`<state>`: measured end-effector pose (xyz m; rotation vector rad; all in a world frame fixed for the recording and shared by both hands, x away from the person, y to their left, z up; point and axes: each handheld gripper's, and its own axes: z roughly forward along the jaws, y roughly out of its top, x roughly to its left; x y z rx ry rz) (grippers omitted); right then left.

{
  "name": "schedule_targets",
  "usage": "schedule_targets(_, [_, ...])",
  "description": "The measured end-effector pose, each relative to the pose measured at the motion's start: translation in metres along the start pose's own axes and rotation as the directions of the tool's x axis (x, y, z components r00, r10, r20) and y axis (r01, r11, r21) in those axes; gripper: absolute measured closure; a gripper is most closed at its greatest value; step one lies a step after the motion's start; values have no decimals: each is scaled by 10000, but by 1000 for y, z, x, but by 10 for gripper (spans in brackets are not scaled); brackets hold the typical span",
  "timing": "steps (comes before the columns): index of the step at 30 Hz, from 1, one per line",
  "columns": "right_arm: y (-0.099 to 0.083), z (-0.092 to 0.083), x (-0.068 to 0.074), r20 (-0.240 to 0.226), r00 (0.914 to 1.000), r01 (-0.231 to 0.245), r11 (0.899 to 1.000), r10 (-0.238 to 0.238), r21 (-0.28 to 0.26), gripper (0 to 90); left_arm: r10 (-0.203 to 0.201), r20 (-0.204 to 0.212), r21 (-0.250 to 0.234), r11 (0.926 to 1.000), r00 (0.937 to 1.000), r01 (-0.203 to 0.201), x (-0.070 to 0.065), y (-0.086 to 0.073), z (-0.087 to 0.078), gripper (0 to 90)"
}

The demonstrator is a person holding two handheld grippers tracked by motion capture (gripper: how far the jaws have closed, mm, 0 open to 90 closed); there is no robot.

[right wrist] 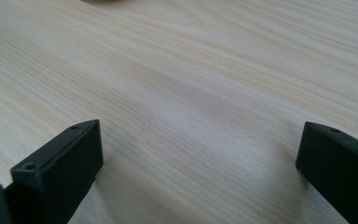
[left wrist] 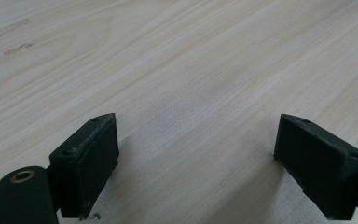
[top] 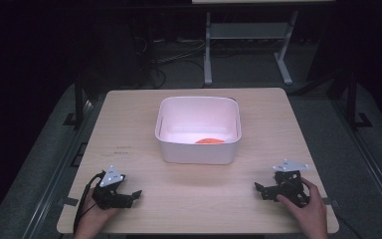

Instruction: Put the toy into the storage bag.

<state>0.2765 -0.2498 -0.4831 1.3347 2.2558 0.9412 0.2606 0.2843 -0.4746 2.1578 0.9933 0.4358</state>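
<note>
Orange object: a flat, rounded orange item (top: 209,141) lies on the floor of the white rectangular plastic tub (top: 171,152), toward its near wall; too little of it shows to name it or give a long axis.
Tub position: mid-table on the pale wooden table (top: 129,119), slightly toward the far edge, well apart from both grippers.
Direction from fingers: the orange object lies forward of both grippers, to the right of the left gripper (top: 127,198) and to the left of the right gripper (top: 262,189); the tub's near wall stands between it and either one.
Nearer hand: judged from the high view, nearly even; the right gripper looks slightly closer.
Left gripper jaws: spread wide, nothing between them, bare wood beneath (left wrist: 196,154).
Right gripper jaws: spread wide, nothing held, bare wood beneath (right wrist: 200,158).
Hands: the left hand (top: 92,221) and the right hand (top: 311,211) each grip a tool near the table's near edge.
Likely approach: a reach over the tub's rim from above.
Count: one orange object, one tub, one table, two grippers, two hands.
</note>
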Motion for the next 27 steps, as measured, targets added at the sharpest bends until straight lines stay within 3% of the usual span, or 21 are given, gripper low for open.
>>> schedule_targets(27, [0, 0, 0, 0, 10000, 7, 10000, -7, -10, 0, -97, -57, 12, 10000, 9999, 97, -1, -1, -1, 127])
